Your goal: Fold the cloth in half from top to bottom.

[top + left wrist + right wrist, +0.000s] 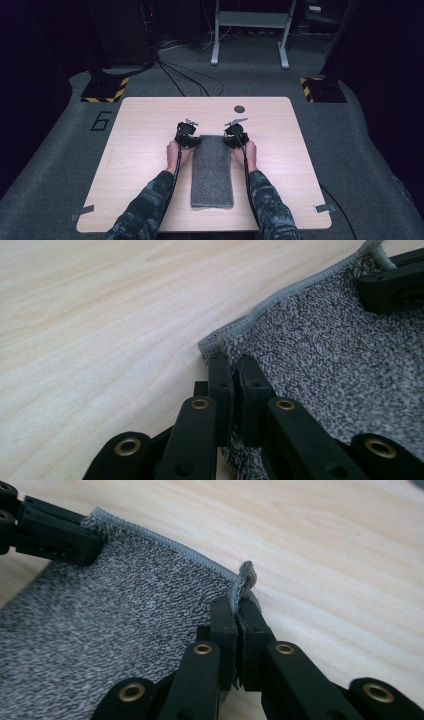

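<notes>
A grey folded towel (212,172) lies lengthwise in the middle of the wooden table (145,125). My left gripper (192,141) is at the towel's far left corner and my right gripper (231,140) at its far right corner. In the left gripper view the left gripper (234,371) is shut on the towel (340,365) near its stitched corner, with the right gripper's fingers (392,282) at the top right. In the right gripper view the right gripper (236,611) is shut on the towel (110,610), and a pinched bit of hem stands up above the fingertips. The left gripper's fingers (50,532) grip the opposite corner.
A small dark round spot (239,108) sits near the table's far edge. Metal clips (81,213) (322,207) mark the front corners. Beyond the table are cables (182,75), a white frame (250,35) and two bases with yellow-black tape (105,89) (322,90).
</notes>
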`<state>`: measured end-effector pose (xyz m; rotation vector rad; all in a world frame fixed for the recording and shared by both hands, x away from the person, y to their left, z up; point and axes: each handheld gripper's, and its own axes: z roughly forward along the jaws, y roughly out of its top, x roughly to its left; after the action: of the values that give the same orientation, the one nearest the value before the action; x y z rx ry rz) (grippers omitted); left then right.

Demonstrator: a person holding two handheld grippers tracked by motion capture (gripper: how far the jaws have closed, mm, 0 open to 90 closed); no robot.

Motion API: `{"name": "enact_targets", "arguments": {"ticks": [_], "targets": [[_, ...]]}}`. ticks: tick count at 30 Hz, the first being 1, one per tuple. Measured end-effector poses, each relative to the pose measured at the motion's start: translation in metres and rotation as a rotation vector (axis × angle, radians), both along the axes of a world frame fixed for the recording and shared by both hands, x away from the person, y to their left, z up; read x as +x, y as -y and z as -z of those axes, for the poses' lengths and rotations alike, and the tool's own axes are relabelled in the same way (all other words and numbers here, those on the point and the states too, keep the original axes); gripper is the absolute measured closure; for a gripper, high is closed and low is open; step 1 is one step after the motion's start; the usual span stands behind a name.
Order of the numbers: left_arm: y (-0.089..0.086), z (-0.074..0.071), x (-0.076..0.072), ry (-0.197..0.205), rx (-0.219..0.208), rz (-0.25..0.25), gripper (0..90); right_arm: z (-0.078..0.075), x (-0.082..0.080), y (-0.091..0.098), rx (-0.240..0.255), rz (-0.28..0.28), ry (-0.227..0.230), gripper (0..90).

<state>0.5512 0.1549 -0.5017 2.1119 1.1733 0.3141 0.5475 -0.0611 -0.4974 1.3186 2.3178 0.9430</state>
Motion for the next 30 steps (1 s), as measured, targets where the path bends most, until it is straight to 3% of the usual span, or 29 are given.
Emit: {"name": "enact_targets", "arguments": {"ticks": [5,8,10,15,23,24,30], "targets": [[-0.002,-0.013,-0.004,0.046,-0.011,0.004,86.5,-0.013,-0.004,0.002,0.019,-0.003,0.040,88.0],[-0.004,-0.025,-0.006,0.074,-0.028,0.008,86.5,-0.028,-0.007,0.004,0.029,-0.017,0.098,88.0],[-0.005,-0.033,-0.007,0.092,-0.036,0.012,86.5,-0.031,-0.008,0.004,0.037,-0.018,0.098,88.0],[-0.006,-0.049,-0.011,0.145,-0.043,0.028,86.5,-0.055,-0.013,0.008,0.056,-0.034,0.176,88.0],[-0.009,-0.076,-0.017,0.221,-0.066,0.034,86.5,-0.068,-0.022,0.008,0.068,-0.041,0.245,88.0],[-0.010,-0.078,-0.018,0.229,-0.070,0.034,86.5,-0.073,-0.025,0.009,0.070,-0.050,0.271,88.0],[-0.010,-0.085,-0.030,0.258,-0.080,0.060,86.4,-0.081,-0.037,0.013,0.090,-0.061,0.312,88.0]]}}
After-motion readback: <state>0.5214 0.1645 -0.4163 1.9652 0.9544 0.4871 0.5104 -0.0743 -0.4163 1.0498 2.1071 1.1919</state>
